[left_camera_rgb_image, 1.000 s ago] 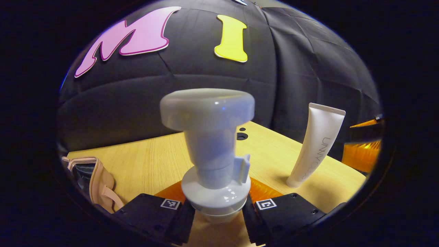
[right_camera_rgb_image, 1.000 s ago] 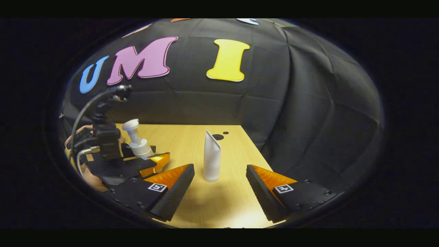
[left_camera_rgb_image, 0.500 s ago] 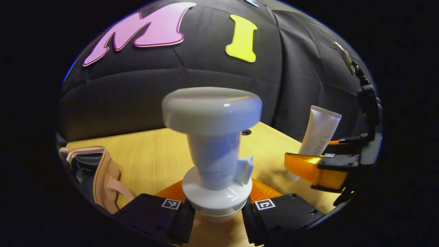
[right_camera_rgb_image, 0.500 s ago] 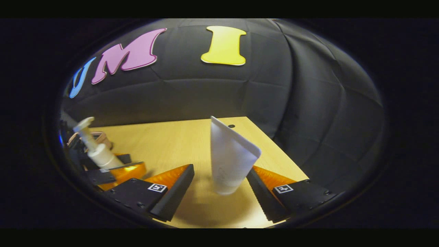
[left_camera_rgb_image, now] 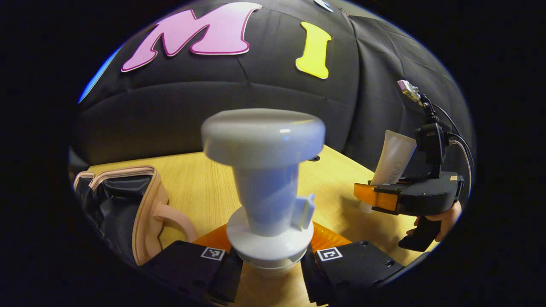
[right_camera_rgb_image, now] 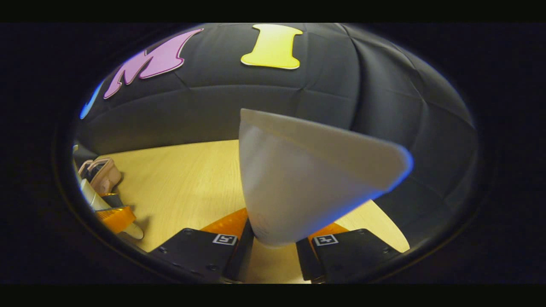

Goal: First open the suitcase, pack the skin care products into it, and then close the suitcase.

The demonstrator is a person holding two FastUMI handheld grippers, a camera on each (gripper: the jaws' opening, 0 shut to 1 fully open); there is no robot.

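Left gripper view: suitcase [left_camera_rgb_image: 128, 204] lies open left of left gripper [left_camera_rgb_image: 271, 262], pinching pump bottle [left_camera_rgb_image: 264, 187]; right gripper [right_camera_rgb_image: 275, 251] pinches tube [right_camera_rgb_image: 298, 183]; packing, closing remain.

In the left gripper view, I am seeing the pump bottle [left_camera_rgb_image: 266, 187] hiding its own lower body between the left hand-held gripper [left_camera_rgb_image: 269, 273] fingers. The suitcase [left_camera_rgb_image: 123, 204] at eight o'clock is running off the edge. At three o'clock the right hand-held gripper [left_camera_rgb_image: 375, 198] is covering the tube [left_camera_rgb_image: 394, 157] base. In the right gripper view, the tube [right_camera_rgb_image: 298, 187] is blurring at its rim.
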